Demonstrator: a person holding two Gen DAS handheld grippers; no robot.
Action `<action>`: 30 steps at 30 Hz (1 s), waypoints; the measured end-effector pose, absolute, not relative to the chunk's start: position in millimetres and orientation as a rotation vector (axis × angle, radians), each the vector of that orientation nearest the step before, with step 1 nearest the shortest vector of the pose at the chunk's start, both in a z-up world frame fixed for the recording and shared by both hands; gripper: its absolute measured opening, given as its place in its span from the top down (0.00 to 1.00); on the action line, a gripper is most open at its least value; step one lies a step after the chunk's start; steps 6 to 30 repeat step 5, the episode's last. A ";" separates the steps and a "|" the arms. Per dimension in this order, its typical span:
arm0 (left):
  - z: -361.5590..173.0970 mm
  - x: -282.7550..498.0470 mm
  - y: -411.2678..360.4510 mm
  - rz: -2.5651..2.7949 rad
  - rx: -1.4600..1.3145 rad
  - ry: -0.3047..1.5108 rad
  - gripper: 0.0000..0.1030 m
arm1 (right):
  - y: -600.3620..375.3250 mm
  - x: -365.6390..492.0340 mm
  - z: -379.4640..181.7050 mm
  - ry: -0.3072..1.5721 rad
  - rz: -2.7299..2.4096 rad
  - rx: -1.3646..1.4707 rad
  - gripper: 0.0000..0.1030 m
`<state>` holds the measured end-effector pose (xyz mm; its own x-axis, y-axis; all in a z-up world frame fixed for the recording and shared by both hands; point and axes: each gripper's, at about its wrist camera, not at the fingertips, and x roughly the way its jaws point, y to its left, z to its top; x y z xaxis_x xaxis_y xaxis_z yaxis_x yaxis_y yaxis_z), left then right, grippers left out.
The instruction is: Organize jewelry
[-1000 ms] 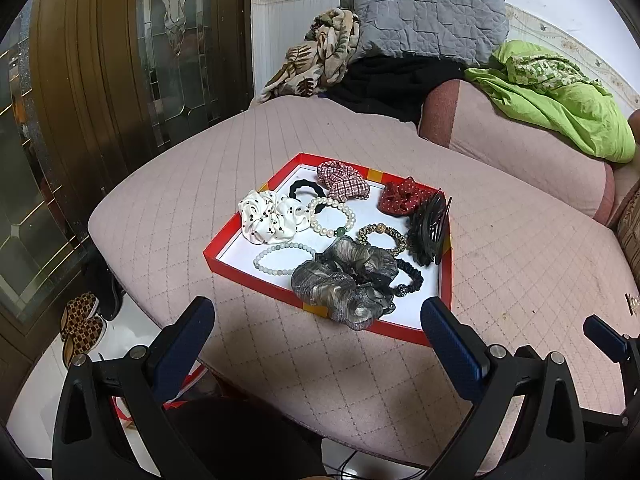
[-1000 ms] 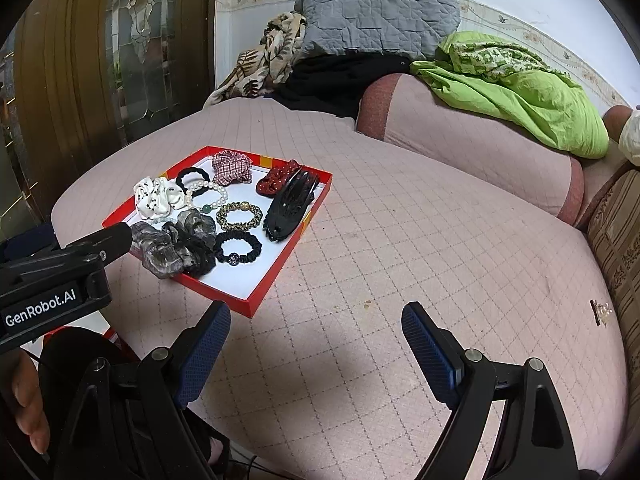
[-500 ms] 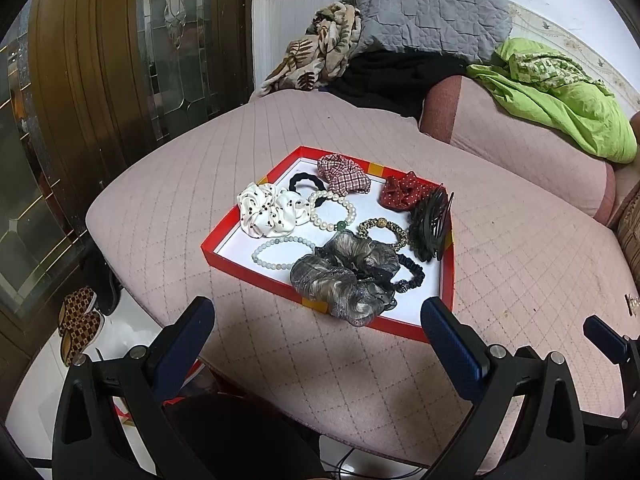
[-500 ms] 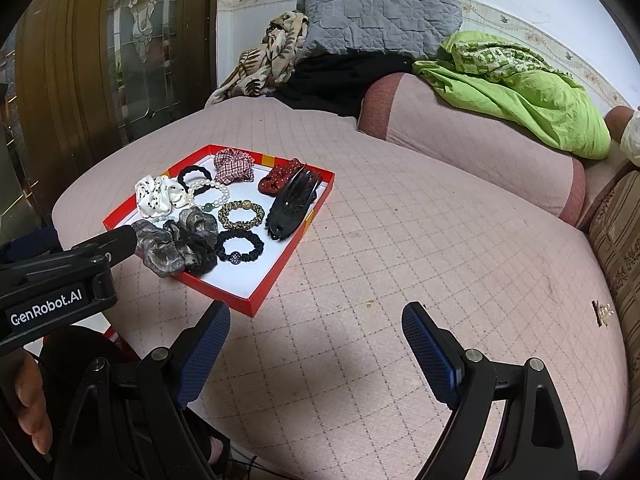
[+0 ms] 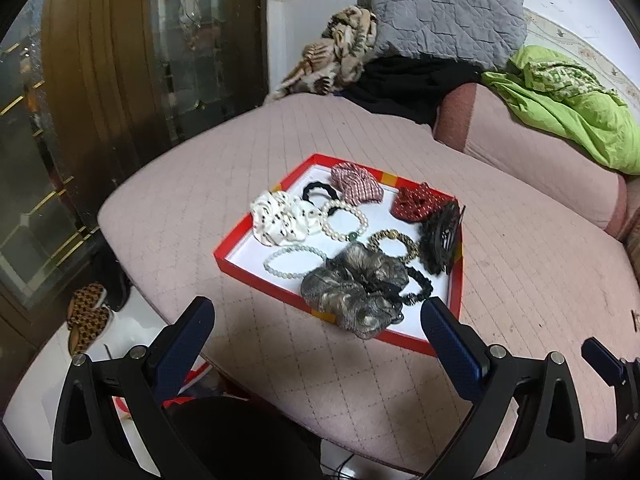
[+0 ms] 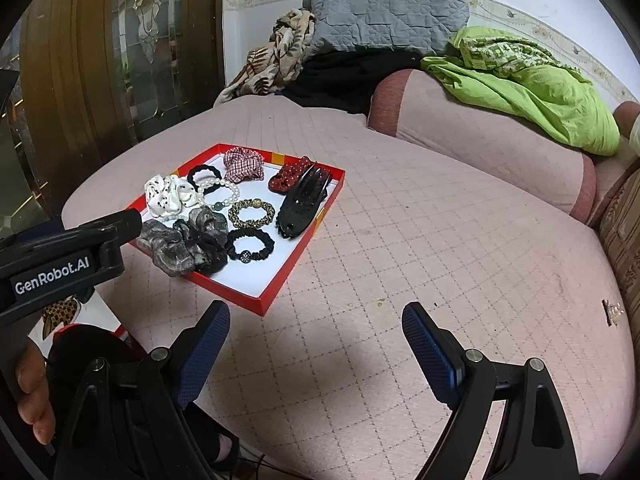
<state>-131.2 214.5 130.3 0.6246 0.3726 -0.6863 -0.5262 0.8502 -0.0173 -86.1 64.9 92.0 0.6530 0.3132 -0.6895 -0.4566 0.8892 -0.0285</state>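
Observation:
A shallow red tray (image 5: 236, 240) (image 6: 298, 258) with a white floor lies on the pink quilted bed. In it lie a grey metallic scrunchie (image 5: 352, 292), a white dotted scrunchie (image 5: 280, 218), a plaid scrunchie (image 5: 354, 186), a red dotted scrunchie (image 5: 416, 202), a pearl bracelet (image 5: 346, 220), a pale bead bracelet (image 5: 294, 262), a gold bead bracelet (image 6: 252, 213), a black claw clip (image 6: 302, 204) and black hair ties (image 6: 250, 244). My left gripper (image 5: 316, 326) hangs open just short of the tray's near edge. Over bare quilt to the tray's right, my right gripper (image 6: 316, 334) is open and empty.
Pillows and bedding are heaped at the bed's far end: a grey cushion (image 5: 444, 20), a patterned cloth (image 5: 340, 52), a green blanket (image 6: 532, 84). A wooden glass door (image 5: 100, 80) stands at left. Leopard slippers (image 5: 86, 314) lie on the floor. A small clip (image 6: 612, 312) lies far right.

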 end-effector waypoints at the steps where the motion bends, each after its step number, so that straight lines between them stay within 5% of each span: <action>1: 131.6 -130.0 213.0 0.518 -0.223 0.732 0.01 | 62.1 -85.1 93.1 0.738 0.439 -0.202 0.12; 30: 137.2 -118.3 194.4 0.491 -0.189 0.742 0.01 | 45.7 -74.4 96.8 0.752 0.424 -0.165 0.12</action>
